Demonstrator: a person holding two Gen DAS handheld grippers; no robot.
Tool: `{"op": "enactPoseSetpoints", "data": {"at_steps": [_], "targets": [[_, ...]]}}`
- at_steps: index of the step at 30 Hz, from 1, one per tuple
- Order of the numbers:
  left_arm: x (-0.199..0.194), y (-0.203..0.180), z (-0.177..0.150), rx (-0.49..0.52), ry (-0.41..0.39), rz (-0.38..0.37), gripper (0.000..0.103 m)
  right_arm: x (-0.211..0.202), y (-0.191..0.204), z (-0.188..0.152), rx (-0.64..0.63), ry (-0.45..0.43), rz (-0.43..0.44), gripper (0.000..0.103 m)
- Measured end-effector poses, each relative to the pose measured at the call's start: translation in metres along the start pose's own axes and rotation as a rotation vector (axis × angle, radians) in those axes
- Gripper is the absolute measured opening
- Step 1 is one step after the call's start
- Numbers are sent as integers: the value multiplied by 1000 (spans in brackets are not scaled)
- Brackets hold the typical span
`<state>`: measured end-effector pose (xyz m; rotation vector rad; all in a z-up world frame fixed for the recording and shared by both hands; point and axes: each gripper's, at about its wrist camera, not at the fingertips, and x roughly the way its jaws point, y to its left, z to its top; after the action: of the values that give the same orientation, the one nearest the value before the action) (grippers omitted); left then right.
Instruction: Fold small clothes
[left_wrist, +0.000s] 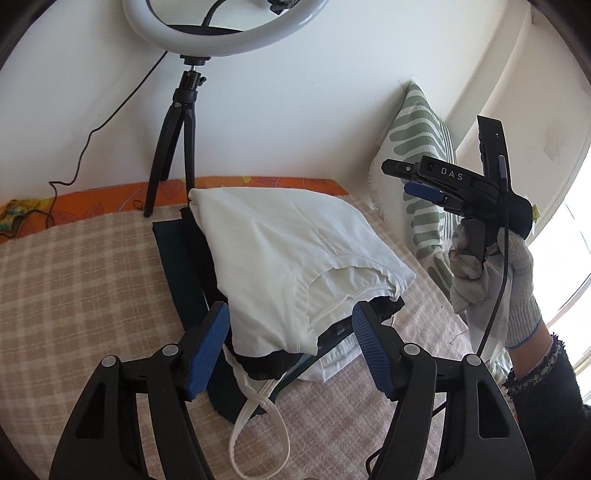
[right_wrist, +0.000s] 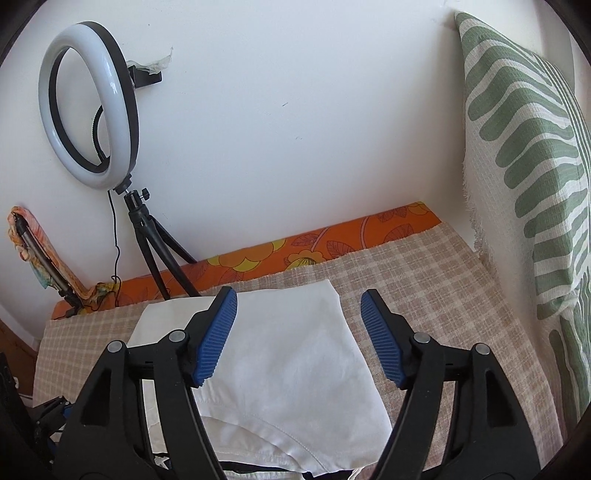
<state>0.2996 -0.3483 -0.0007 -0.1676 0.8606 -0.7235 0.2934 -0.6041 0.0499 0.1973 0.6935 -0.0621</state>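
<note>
Both tools, left tool (left_wrist: 290, 334) and right tool (right_wrist: 299, 326), hover released over the white garment (left_wrist: 280, 254); next, grasping 1 edge for folding.

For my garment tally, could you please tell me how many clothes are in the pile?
3 at least: white cotton garment on top, black garment beneath, dark green cloth at the bottom; more may be hidden.

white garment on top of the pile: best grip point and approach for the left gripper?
Grip the white garment at its near hemmed edge, which curls up off the darker clothes beneath. Come in low from the near side with the open left gripper, one finger sliding under the hem; it already straddles that edge.
</note>
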Motion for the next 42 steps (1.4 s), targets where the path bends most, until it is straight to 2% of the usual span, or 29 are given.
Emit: {"op": "enactPoseSetpoints", "data": {"at_steps": [12, 23, 28, 35, 38, 42], "targets": [[-60, -16, -19, 42, -70, 43, 68, -59, 28, -20, -4, -35, -10, 75], [-111, -26, -45, 85, -122, 71, 69, -115, 77, -54, -38, -67, -42, 75], [-131, -22, -61, 98, -140, 105, 75, -134, 94, -77, -35, -79, -51, 77], [-154, -17, -84, 144, -179, 176, 78, -155, 117, -109, -62, -103, -57, 88], [-161, -16, -92, 155, -192, 185, 79, -162, 124, -121, -52, -130, -52, 95], [-169, -15, -102, 168, -213, 196, 81, -165, 132, -137, -28, -142, -46, 99]]}}
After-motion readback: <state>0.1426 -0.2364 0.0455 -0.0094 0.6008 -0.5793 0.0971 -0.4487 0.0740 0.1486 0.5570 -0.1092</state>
